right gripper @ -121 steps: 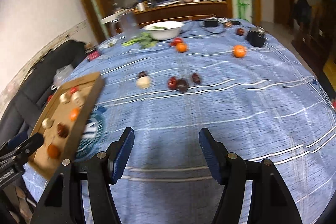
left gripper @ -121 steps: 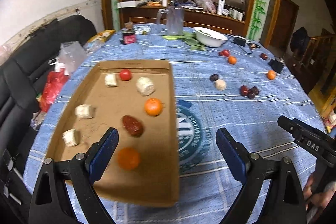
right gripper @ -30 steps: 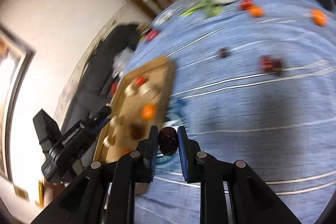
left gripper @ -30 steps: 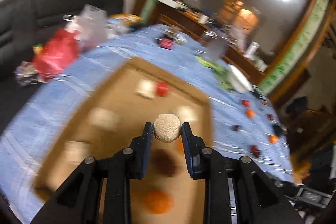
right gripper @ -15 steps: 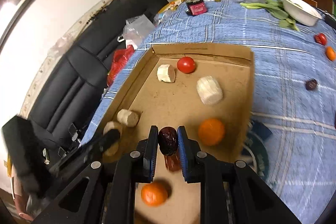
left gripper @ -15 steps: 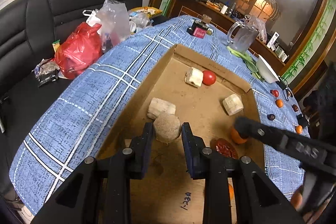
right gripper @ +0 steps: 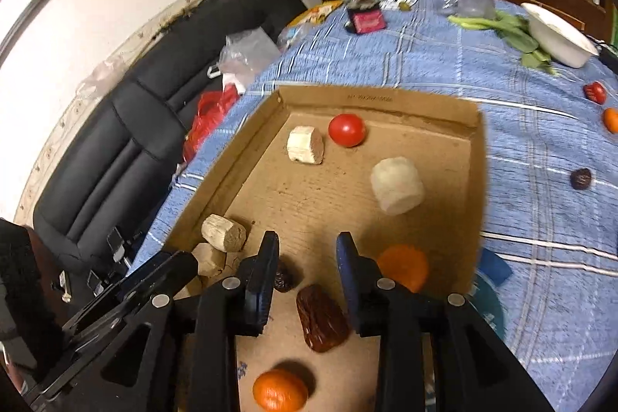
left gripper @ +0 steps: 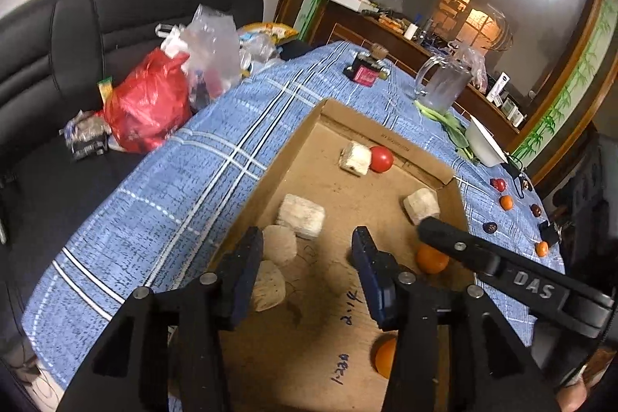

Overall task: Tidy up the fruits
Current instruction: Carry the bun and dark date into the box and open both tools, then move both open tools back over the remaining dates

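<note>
- Left gripper (left gripper: pixel 307 250): jaws opening over the cardboard tray (left gripper: pixel 297 138), fingers apart, nothing pinched; pale round chunk (left gripper: pixel 279 245) beside the left finger.
- Right gripper (right gripper: pixel 307 251): jaws opening, empty; small dark date (right gripper: pixel 284 280) lies on the tray, touching the left finger.

Both the left gripper (left gripper: pixel 305 250) and right gripper (right gripper: pixel 307 253) angle downward, their jaws opening, nothing pinched.

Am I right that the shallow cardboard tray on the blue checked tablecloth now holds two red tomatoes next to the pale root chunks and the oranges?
Not quite: the shallow cardboard tray holds only one red tomato, as the right wrist view shows. It lies beside a pale root chunk, with oranges nearer the camera. The other red tomato sits out on the blue checked tablecloth.
</note>
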The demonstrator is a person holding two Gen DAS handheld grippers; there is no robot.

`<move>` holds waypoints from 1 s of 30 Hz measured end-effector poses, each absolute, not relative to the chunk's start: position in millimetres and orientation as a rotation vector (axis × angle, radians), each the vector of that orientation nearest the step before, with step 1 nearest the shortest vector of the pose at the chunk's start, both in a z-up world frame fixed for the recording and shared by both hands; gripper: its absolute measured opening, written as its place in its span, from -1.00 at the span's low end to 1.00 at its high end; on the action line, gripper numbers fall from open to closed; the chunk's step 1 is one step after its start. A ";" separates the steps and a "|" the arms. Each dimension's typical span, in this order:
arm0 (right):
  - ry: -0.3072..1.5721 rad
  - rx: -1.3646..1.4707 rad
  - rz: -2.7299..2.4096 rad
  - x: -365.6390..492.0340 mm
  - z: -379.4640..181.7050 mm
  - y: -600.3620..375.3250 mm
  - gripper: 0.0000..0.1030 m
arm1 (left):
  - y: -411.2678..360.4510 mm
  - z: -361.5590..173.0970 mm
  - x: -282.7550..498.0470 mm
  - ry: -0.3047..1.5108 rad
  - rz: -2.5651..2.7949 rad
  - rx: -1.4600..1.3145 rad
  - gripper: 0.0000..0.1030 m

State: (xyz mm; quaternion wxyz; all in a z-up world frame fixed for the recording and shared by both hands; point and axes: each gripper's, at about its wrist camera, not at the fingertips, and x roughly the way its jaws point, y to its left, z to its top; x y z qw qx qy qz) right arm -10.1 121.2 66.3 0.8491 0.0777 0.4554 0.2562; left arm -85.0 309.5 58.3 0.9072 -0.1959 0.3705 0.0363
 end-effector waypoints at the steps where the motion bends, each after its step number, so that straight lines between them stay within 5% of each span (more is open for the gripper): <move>1: 0.941 0.162 0.527 -15.6 70.5 115.5 -0.24 | 304.4 62.7 -88.2 0.754 0.079 -0.382 0.07; 4: 0.864 0.139 0.452 -37.0 83.7 93.4 -0.01 | 289.2 73.6 -96.9 0.723 0.101 -0.307 0.18; 15: 0.766 0.093 0.227 -90.9 92.4 27.5 0.19 | 225.3 104.5 -130.9 0.641 0.098 -0.108 0.50; 30: 0.744 0.168 0.151 -133.3 87.9 -31.1 0.32 | 170.1 115.7 -153.9 0.639 0.066 -0.003 0.58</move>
